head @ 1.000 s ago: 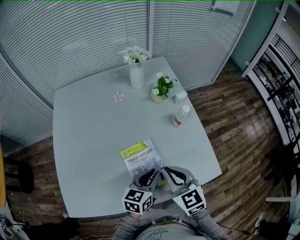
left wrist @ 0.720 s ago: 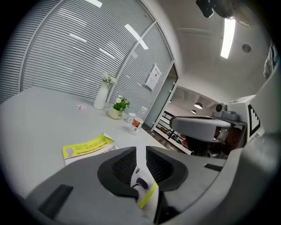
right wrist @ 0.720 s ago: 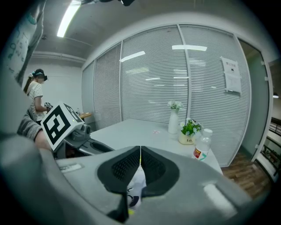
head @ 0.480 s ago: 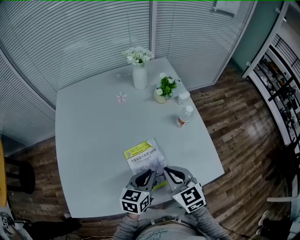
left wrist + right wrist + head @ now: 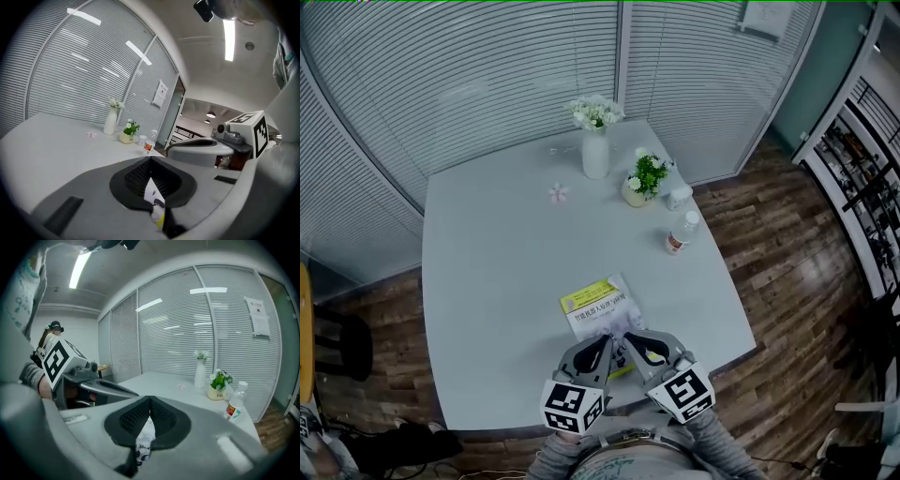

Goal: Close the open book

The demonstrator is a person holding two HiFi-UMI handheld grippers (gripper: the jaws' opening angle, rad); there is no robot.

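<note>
The left gripper [image 5: 605,341] and right gripper [image 5: 630,341], side by side, are each pinching the lower edge of the yellow-and-white paperback book [image 5: 597,306] stretching up-frame.

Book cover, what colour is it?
The book is yellow-green along its far edge and white with dark print below; the head view shows it best.

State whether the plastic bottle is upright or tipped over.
Upright: the bottle stands on its base, cap uppermost.
</note>
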